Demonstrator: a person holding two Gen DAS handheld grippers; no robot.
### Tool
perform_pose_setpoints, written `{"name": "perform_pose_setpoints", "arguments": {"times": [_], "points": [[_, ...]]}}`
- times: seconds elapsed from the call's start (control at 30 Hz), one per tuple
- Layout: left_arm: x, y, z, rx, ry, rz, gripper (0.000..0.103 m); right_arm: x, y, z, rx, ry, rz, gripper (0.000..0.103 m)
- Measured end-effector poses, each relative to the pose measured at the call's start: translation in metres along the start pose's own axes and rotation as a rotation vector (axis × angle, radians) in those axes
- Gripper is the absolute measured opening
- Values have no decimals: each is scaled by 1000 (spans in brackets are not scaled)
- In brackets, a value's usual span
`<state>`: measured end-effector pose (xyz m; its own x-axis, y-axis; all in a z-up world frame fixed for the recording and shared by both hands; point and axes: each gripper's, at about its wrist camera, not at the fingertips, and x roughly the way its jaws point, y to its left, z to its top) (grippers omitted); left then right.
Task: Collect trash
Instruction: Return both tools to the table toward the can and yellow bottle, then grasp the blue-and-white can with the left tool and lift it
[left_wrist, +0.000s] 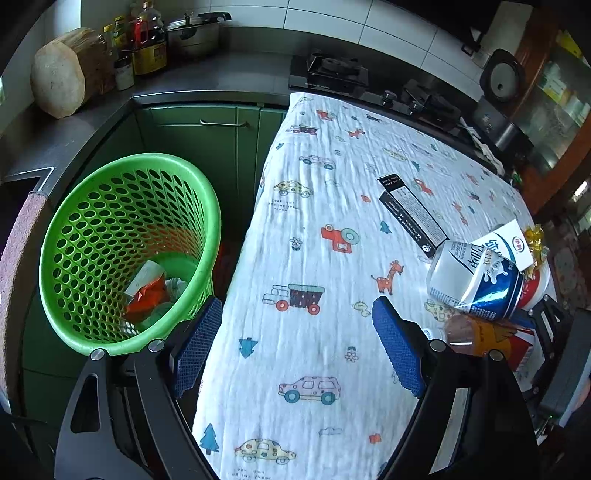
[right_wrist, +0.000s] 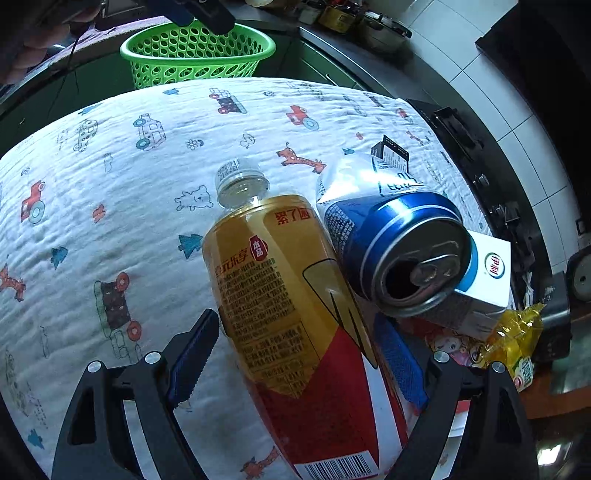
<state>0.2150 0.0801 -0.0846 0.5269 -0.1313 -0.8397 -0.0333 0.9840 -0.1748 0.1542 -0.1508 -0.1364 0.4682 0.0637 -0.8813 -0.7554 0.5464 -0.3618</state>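
Observation:
A green perforated basket (left_wrist: 129, 236) stands left of the table with red and white wrappers (left_wrist: 147, 295) inside; it also shows in the right wrist view (right_wrist: 195, 55). My left gripper (left_wrist: 295, 347) is open and empty above the cloth-covered table (left_wrist: 314, 221). My right gripper (right_wrist: 299, 358) is open around a yellow and red plastic bottle (right_wrist: 288, 314) that lies between its fingers. A crushed blue and white can (right_wrist: 399, 236) rests against the bottle, also seen in the left wrist view (left_wrist: 476, 277). A black and white box (left_wrist: 410, 210) lies on the cloth.
A white milk carton (right_wrist: 487, 273) and a yellow wrapper (right_wrist: 517, 339) lie behind the can. A counter (left_wrist: 207, 77) at the back holds a wooden block (left_wrist: 66, 70), bottles (left_wrist: 147, 40), a pot (left_wrist: 192, 33) and a gas stove (left_wrist: 332, 70). Green cabinets (left_wrist: 207, 136) stand behind the basket.

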Motion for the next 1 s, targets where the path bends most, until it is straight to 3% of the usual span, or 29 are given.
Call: {"name": "perform_pose_setpoints", "arguments": {"times": [0.17,0.63,0.87,1.0], "points": [[4,-8,3,14,6,-11,83,2,-2,2,-3,9,-21,76],[24,-75,-3,111,61,-129,86,-35,28,-32,125,0,81,72],[41,-106,-14,42,150,-193,88,-53,44,-55,162,-10,88,71],[51,-117,-18,-65,206,-223,88,-59,45,-67,191,-18,92,70]]}}
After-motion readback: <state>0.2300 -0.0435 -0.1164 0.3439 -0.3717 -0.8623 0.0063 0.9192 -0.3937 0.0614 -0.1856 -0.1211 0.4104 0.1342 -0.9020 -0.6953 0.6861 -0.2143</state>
